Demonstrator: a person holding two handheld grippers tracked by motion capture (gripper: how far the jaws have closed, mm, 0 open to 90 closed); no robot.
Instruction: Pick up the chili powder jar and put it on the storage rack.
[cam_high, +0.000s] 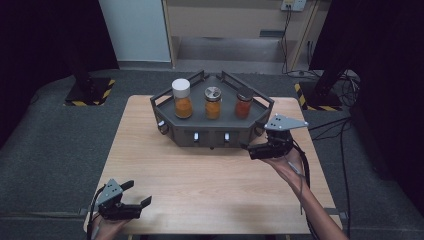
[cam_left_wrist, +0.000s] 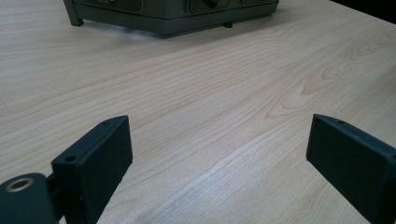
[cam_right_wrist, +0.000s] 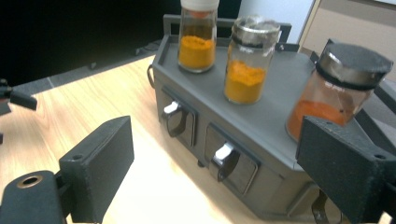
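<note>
High view: right gripper (cam_high: 248, 148) sitting just beside the grey rack (cam_high: 212, 134), front-right corner, jaws spread; left gripper (cam_high: 137, 194) idling near the table (cam_high: 210, 190) edge. Left gripper view: jaws gaping over bare wood. Right gripper view: red-spice jar (cam_right_wrist: 341, 91) standing nearest (three jars on top).

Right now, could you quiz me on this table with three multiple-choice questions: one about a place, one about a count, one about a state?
1. Where is the right hand-held gripper?
A. by the rack's front right corner
B. at the table's near left edge
C. above the jars

2. How many jars stand on the rack?
A. two
B. three
C. five

3. How are the left hand-held gripper's jaws?
A. shut on a jar
C. shut on nothing
B. open, holding nothing

Answers: 1 A, the high view shows it beside that corner; 2 B, white-lidded jar, middle jar, red jar; 3 B, bare table lies between them.
</note>
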